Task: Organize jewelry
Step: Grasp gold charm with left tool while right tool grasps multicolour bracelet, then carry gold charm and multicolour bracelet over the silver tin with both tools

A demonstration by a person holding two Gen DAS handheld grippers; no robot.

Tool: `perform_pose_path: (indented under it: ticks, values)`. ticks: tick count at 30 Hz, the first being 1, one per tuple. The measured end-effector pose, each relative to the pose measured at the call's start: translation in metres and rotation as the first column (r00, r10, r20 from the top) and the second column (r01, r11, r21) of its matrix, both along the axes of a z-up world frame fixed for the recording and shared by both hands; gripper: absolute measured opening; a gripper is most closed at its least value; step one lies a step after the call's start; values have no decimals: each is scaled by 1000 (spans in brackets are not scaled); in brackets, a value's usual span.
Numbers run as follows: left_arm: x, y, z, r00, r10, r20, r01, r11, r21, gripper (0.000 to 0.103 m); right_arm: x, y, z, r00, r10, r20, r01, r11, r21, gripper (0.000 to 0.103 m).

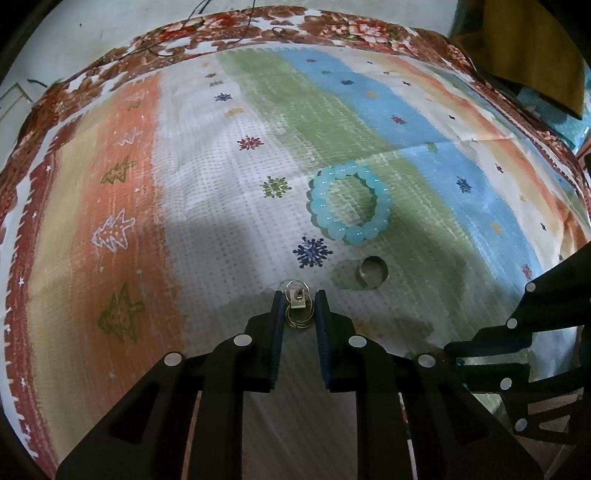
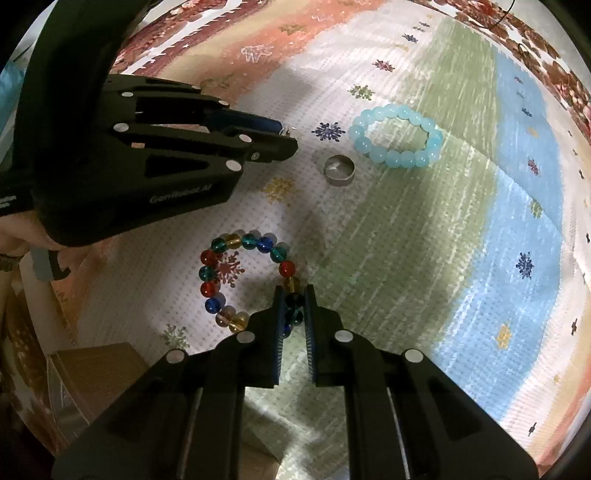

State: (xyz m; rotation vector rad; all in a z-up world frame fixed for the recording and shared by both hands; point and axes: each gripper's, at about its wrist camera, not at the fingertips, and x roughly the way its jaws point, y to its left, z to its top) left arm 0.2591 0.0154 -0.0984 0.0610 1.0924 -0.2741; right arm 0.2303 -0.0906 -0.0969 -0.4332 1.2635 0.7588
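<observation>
My left gripper [image 1: 299,299] is closed around a small earring with thin wire hoops [image 1: 298,306] on the striped cloth; it also shows in the right wrist view [image 2: 284,138]. A light blue bead bracelet [image 1: 349,201] [image 2: 397,136] lies ahead of it, and a silver ring [image 1: 371,273] [image 2: 338,170] lies just to its right. My right gripper [image 2: 294,295] is shut on a multicoloured bead bracelet [image 2: 243,280], gripping its right side; the bracelet rests on the cloth. The right gripper shows at the lower right of the left wrist view [image 1: 452,349].
A striped cloth with snowflake and tree prints [image 1: 221,192] covers the table, with a floral border [image 1: 295,26] at the far edge. A cardboard box [image 2: 96,373] stands at the lower left of the right wrist view.
</observation>
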Motion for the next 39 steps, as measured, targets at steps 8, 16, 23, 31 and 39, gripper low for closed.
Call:
perform_pose_path:
  ticks: [8, 16, 23, 31, 39]
  values:
    - [-2, 1, 2, 1000, 6, -7, -6, 1000, -7, 16, -2, 2, 2, 1000, 7, 19, -7, 1000, 1, 11]
    - [-7, 3, 9, 1000, 18, 7, -18, 1000, -11, 16, -4, -2, 12, 999, -1, 36, 0, 1000, 18, 11]
    - [-17, 11, 23, 999, 44, 25, -43, 998, -44, 16, -11, -10, 37, 997, -14, 72, 6, 994, 106, 11]
    - [-34, 14, 40, 996, 66, 54, -62, 996, -71, 16, -22, -11, 56, 993, -38, 109, 21, 987, 156, 11]
    - [-50, 14, 55, 994, 79, 79, -71, 992, -101, 16, -30, -25, 75, 987, -89, 130, 60, 975, 213, 11]
